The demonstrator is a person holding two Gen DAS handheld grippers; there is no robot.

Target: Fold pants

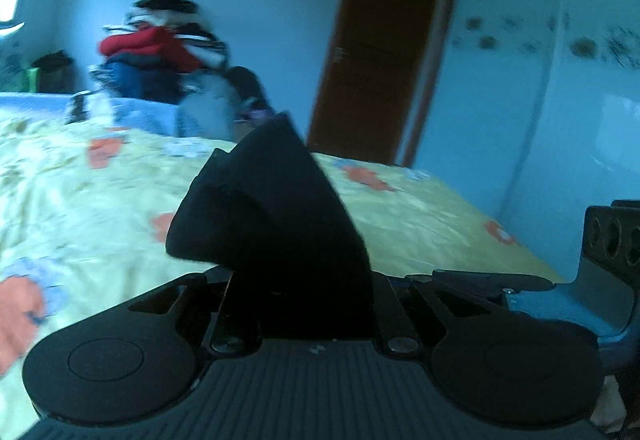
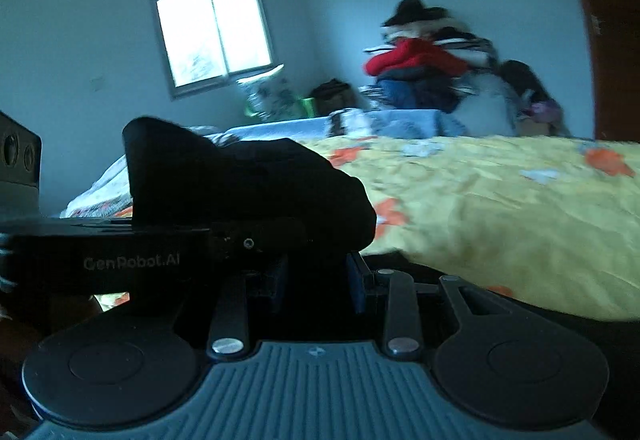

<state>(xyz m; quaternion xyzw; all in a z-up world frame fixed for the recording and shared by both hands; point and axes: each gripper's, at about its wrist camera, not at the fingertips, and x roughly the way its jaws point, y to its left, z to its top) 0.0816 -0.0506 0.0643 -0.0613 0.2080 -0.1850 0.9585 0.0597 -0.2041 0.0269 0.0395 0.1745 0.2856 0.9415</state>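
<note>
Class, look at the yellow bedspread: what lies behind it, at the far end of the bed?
Behind the yellow bedspread rises a pile of clothes, red garment on top, against the wall. Motion blur hides details; whatever supports the pile is covered.

A: The pants [image 1: 276,207] are looking like matt black cloth, soft and thick.
B: The bed [image 1: 420,215] cover is showing crumpled printed cotton; the door [image 1: 376,51] is looking like smooth brown wood.

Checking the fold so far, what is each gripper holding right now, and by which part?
Both hold the black pants: the left gripper and right gripper are each shut on a bunched fold of cloth above the bed. Which part of the pants cannot be told.
</note>
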